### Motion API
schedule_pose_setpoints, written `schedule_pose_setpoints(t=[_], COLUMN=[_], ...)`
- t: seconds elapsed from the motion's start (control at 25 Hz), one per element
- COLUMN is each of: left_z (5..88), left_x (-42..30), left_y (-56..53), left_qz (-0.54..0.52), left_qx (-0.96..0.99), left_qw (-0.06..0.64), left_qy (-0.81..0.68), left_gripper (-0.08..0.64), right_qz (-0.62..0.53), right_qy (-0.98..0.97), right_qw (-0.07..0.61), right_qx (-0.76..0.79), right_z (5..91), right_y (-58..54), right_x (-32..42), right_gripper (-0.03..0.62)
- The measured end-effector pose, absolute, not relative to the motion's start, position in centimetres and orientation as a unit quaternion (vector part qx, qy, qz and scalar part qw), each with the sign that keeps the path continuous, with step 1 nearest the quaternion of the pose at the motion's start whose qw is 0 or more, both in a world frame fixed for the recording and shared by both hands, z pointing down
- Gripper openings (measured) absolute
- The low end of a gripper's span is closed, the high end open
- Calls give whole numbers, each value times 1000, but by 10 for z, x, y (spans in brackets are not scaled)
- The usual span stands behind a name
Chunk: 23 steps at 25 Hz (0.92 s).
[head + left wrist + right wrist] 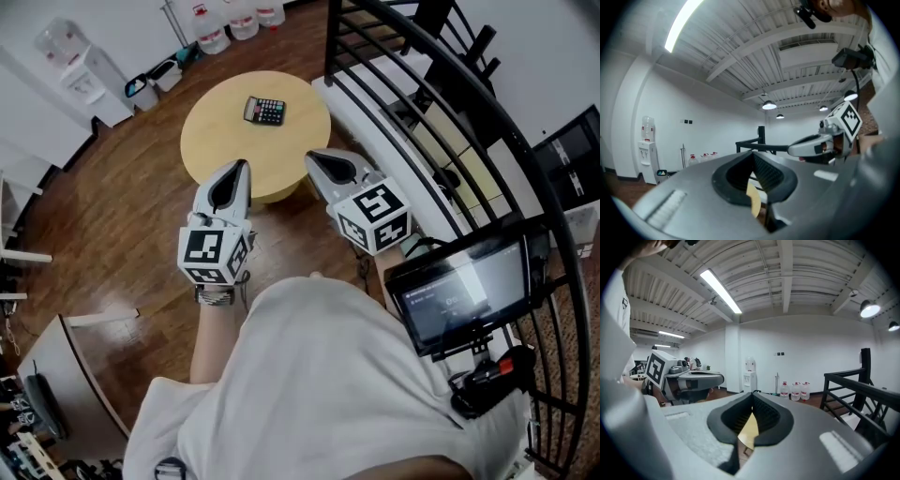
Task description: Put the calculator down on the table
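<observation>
We see a dark calculator (264,111) with rows of keys lying flat, face up, on the round wooden table (216,141).

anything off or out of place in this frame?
Nothing stands out. The calculator lies flat and face up, well inside the rim of the round table. The left gripper and right gripper are both shut and empty, clear of the calculator.

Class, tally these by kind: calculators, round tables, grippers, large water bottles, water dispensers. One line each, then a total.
Calculator: 1
Round table: 1
Grippers: 2 (left gripper, right gripper)
Large water bottles: 3
Water dispenser: 1
Total: 8
</observation>
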<state>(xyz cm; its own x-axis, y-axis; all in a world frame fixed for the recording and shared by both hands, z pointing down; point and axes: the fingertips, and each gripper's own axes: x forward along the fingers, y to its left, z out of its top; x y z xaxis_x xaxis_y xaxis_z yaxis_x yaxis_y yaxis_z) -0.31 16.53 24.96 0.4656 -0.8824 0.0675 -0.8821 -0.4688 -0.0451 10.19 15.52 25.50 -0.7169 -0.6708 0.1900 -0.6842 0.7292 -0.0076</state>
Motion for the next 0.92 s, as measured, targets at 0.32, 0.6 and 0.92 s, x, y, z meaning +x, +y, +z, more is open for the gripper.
schedule_pose_setpoints(t=[0.32,0.6,0.92], left_z=[243,245,243], left_x=[-13,-20,-23], left_y=[154,147,138], left_qz=[-31,-32,-26], left_qx=[-859,-860,-862], left_qw=[11,7,-4], left_qy=[511,509,506], left_gripper=[8,8,8], right_qz=[29,37,42], right_qy=[-918,-916,-913], right_qw=[88,83,83], right_qx=[387,390,397], right_z=[245,246,241], right_y=[135,125,116], right_x=[96,89,87], right_gripper=[2,2,2])
